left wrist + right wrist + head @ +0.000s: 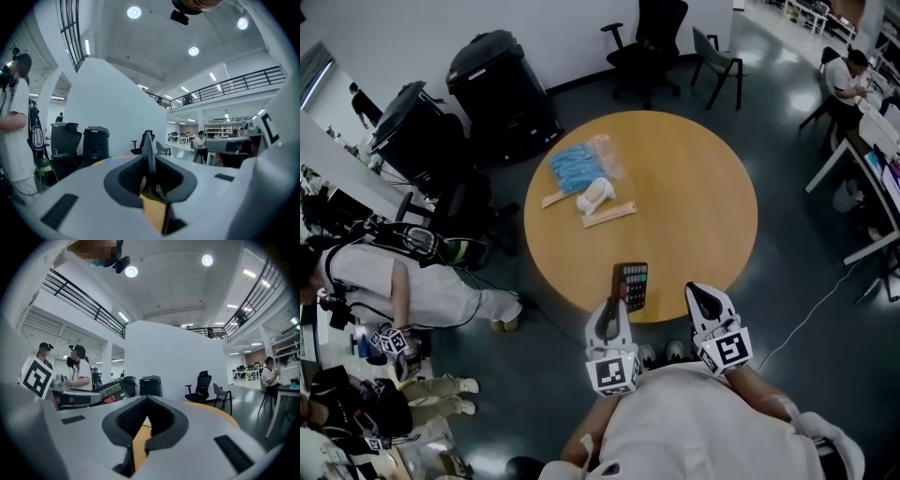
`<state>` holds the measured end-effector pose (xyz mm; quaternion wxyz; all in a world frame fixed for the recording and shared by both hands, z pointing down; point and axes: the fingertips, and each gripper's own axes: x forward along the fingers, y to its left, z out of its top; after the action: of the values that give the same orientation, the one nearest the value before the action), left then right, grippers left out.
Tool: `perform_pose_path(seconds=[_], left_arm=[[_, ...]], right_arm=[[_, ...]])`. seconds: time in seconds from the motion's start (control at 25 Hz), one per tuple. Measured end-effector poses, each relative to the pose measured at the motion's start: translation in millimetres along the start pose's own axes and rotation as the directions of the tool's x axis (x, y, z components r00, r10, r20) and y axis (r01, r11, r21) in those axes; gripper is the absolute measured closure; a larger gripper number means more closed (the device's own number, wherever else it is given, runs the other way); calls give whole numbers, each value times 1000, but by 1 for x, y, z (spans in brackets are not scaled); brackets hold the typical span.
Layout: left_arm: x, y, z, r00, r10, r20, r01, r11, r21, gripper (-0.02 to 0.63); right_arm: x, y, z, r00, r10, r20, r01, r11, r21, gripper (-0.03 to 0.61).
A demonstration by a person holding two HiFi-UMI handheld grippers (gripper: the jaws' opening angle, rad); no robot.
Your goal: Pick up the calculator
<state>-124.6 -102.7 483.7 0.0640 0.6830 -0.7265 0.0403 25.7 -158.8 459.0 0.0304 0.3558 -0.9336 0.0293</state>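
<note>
The round wooden table (694, 206) took most of the head view, with a blue bag (575, 169) and some wooden sticks (609, 215) lying well away near its middle. At the near edge the left gripper (612, 311) was closed on the calculator (632, 284), pinching its near end. In its own view the body stood edge-on between the pads, probably so the thin case would not slip. It appeared lifted off the table. The right gripper (705, 300) was just beside it, jaws together on nothing, likely kept aside because one grip was enough.
</note>
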Motion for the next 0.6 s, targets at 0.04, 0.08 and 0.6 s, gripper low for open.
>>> perform_pose_path(seconds=[0.04,0.08,0.6], left_arm=[[0,-1,2,1000,2,5,-2,1000,-5,552],[0,-2,3,1000,2,9,-2,1000,-8,552],[-4,-11,-8,1000,-7,-9,6,999,-49,552]], right_arm=[[-1,-1,-1,1000,-1,-4,1,1000,4,565],[-3,-2,-1,1000,-2,-7,2,1000,8,565],[-20,-2,-9,999,-3,-41,3,1000,4,565]])
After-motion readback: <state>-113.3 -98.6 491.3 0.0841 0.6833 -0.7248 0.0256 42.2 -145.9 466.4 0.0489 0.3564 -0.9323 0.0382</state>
